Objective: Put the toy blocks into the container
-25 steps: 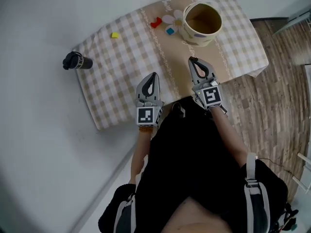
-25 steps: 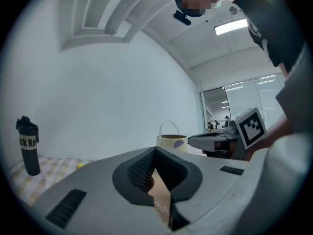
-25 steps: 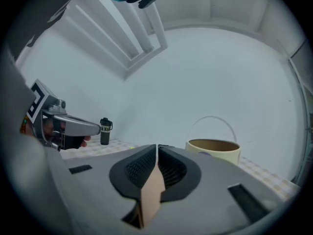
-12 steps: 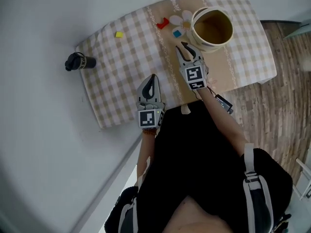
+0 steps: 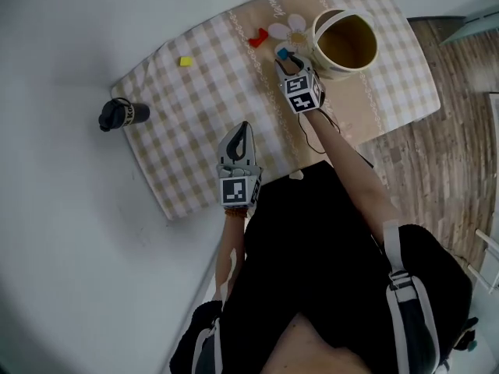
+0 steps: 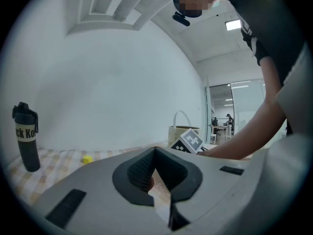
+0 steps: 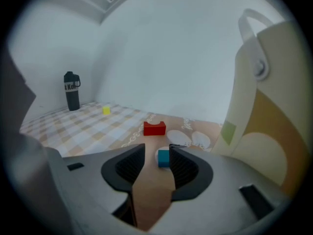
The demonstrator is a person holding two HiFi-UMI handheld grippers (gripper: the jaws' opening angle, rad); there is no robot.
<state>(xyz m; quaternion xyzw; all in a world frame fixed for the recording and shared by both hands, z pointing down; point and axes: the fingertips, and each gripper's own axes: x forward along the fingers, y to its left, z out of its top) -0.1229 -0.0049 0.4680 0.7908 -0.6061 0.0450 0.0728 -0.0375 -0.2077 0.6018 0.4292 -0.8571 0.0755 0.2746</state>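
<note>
Right gripper [image 7: 156, 152]: jaws have just been opening and now stand part spread. The small blue plastic cube [image 7: 163, 158] lies at their tips, unpinched.
Left gripper [image 6: 154, 153]: pressed together, empty.
Cube's place: on the checked tablecloth [image 5: 195, 131], just beside the cream handled bucket [image 5: 327, 68].
Handling, as I judge: light, rigid, smooth. I would pinch two opposite flat faces squarely.

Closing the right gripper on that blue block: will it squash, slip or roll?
The right gripper has just been opening its jaws; the blue block lies just ahead of them, ungripped. It looks like a small, hard cube, so probably rigid and light. Flat faces should stop rolling, though it may slide on the tablecloth if nudged.
</note>
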